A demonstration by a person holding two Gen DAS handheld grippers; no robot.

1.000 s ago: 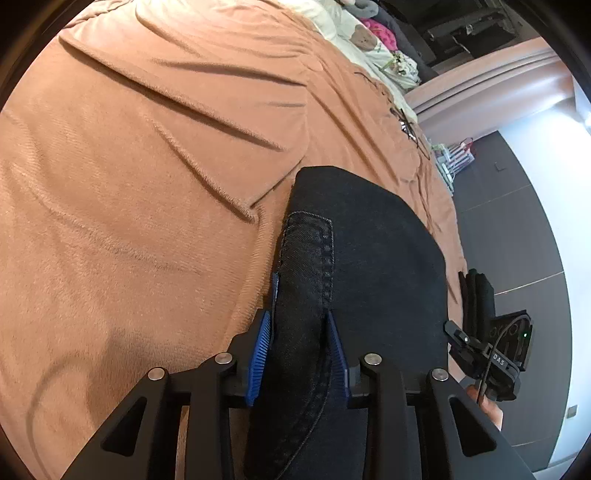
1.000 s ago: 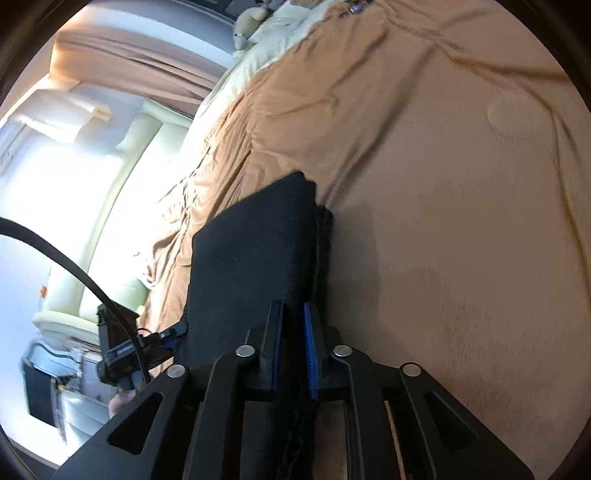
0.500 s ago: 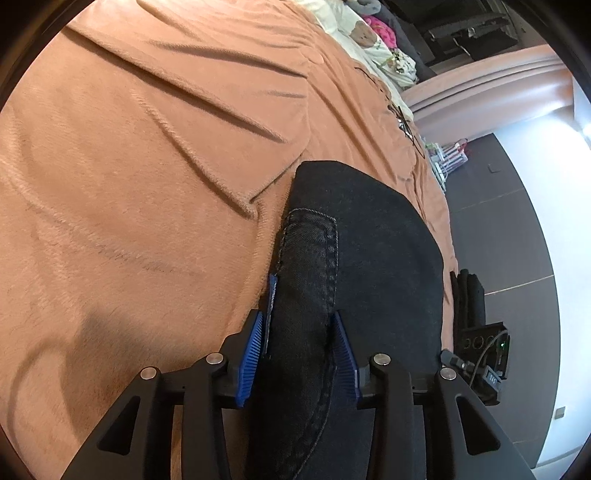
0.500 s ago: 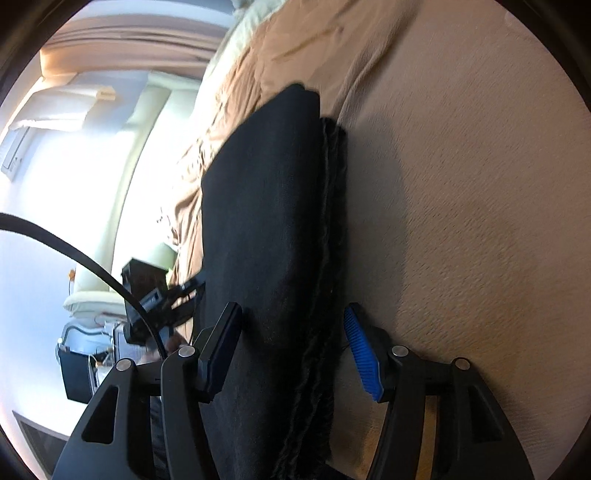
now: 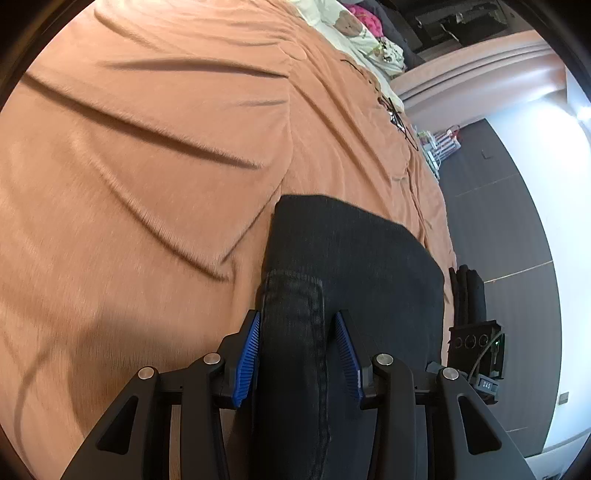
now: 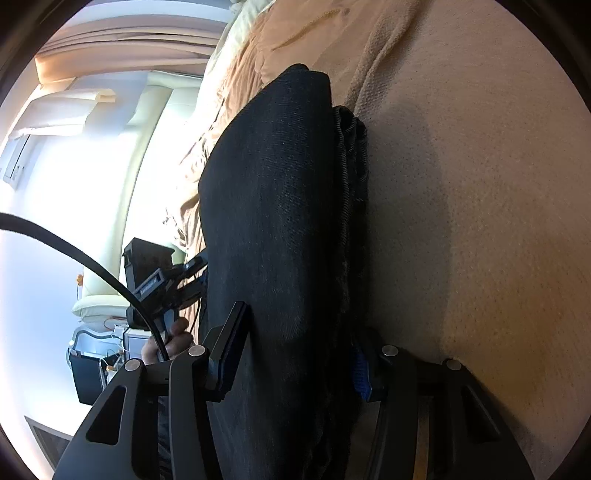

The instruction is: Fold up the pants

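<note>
Black pants point(image 5: 351, 266) lie folded into a thick stack on the tan bedspread point(image 5: 147, 166), close to the bed's edge. My left gripper point(image 5: 297, 354) straddles a stitched hem fold of the stack. Its left pad touches the cloth, while its right pad stands slightly off, so it is open. In the right wrist view the pants point(image 6: 273, 184) fill the middle. My right gripper point(image 6: 295, 354) is closing on the whole stack, with both pads against the cloth. Each gripper shows in the other's view: the left gripper point(image 6: 159, 284) in a hand, the right gripper point(image 5: 476, 350) at the stack's far side.
Pillows and soft toys point(image 5: 354, 26) lie at the head of the bed. A thin dark cord or glasses point(image 5: 399, 114) rests on the blanket near the edge. Beyond the edge is dark floor point(image 5: 509, 229). A black cable point(image 6: 74, 254) crosses the right wrist view.
The right gripper opened from a pinch on the pants' edge, dropped lower and now spans the whole stack. The left gripper's pads eased apart as it slid forward along the hem fold.
</note>
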